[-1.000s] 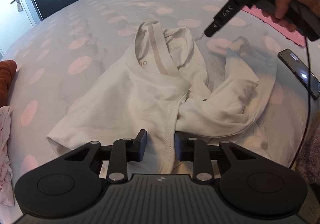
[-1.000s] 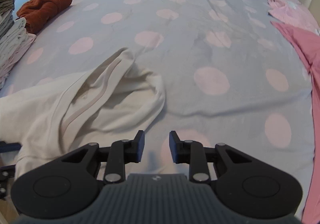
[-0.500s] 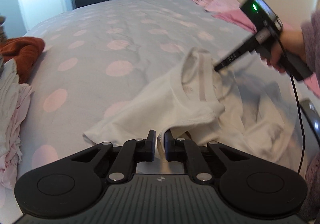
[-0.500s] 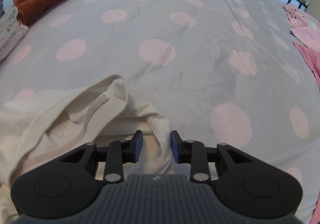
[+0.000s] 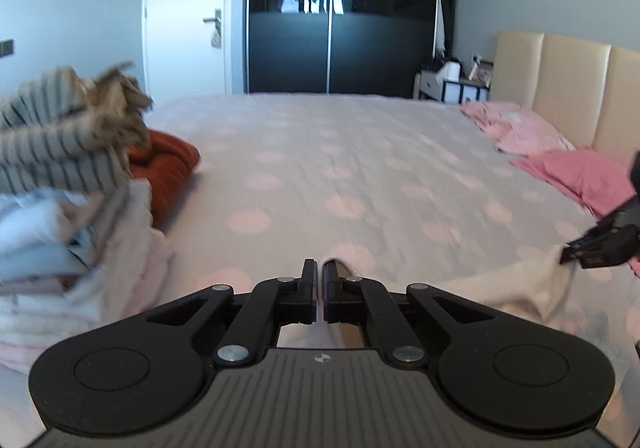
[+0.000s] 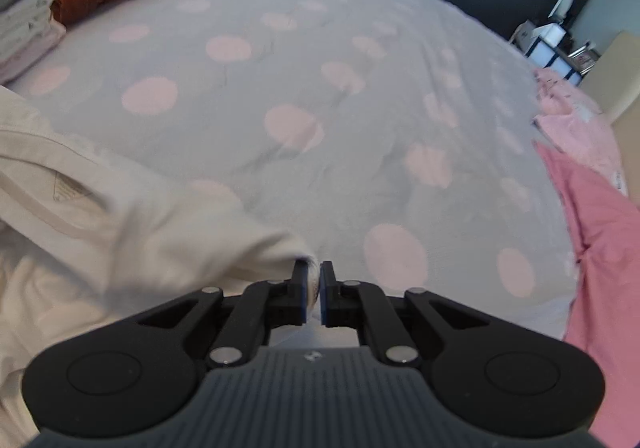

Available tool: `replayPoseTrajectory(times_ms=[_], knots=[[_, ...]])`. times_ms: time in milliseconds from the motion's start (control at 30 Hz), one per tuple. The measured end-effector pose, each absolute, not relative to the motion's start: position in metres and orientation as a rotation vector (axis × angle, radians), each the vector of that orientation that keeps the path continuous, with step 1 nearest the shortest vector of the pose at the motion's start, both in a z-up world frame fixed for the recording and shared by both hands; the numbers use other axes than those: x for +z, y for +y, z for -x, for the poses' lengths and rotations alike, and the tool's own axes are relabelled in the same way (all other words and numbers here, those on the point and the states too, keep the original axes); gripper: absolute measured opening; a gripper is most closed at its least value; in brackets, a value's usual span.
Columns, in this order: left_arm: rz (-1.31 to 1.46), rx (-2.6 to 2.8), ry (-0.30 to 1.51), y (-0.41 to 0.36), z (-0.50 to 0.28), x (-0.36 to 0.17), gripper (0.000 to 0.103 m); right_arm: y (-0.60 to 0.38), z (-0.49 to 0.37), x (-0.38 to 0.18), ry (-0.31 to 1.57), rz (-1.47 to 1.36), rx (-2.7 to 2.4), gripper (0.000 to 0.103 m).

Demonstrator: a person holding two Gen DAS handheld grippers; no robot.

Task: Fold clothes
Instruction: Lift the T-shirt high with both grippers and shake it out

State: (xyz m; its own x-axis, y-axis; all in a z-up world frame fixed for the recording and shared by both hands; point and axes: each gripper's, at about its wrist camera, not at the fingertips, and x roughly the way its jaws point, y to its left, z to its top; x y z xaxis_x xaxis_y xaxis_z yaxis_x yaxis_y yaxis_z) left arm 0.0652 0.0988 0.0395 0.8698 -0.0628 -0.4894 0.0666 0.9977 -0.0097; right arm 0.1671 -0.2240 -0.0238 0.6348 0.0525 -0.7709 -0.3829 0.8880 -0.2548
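Hanging between 2 grippers, the white shirt (image 6: 120, 232) sits low over the spotted bed (image 6: 320, 95). Left gripper (image 5: 319, 288) is clamped on its edge; right gripper (image 6: 314, 288) is closing on another. Step: lift-out. Next likely calls for spreading it flat, clear of the stacked clothes (image 5: 60, 207).

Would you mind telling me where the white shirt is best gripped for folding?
Grip the white shirt at two spread edge points from above, near its seams. It lies crumpled on the bed, and the left gripper and right gripper already pinch such edges.
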Motion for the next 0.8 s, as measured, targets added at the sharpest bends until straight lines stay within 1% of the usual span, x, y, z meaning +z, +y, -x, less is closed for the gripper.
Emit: replayPoseTrajectory(times_ms=[133,233,433,567,700,800], knots=[[0.010,-0.044,0.419,0.110,-0.051,0.078,0.001,-0.229,-0.126,0.027,0.694,0.433,0.220,0.006],[0.014,-0.044,0.343,0.118,-0.041,0.113,0.001,-0.237,-0.096,0.076,0.553,0.419,0.173,0.006],[0.004,-0.089,0.166,0.124,-0.024,0.206,0.001,-0.247,-0.033,0.200,0.240,0.429,0.082,0.006],[-0.036,-0.106,0.018,0.118,0.002,0.269,0.001,-0.244,0.018,0.278,0.041,0.456,0.014,0.006],[-0.037,-0.139,-0.114,0.110,0.033,0.320,0.001,-0.241,0.070,0.334,-0.120,0.461,-0.059,0.006],[-0.047,-0.151,-0.206,0.103,0.058,0.349,0.001,-0.243,0.107,0.366,-0.220,0.440,-0.100,0.006]])
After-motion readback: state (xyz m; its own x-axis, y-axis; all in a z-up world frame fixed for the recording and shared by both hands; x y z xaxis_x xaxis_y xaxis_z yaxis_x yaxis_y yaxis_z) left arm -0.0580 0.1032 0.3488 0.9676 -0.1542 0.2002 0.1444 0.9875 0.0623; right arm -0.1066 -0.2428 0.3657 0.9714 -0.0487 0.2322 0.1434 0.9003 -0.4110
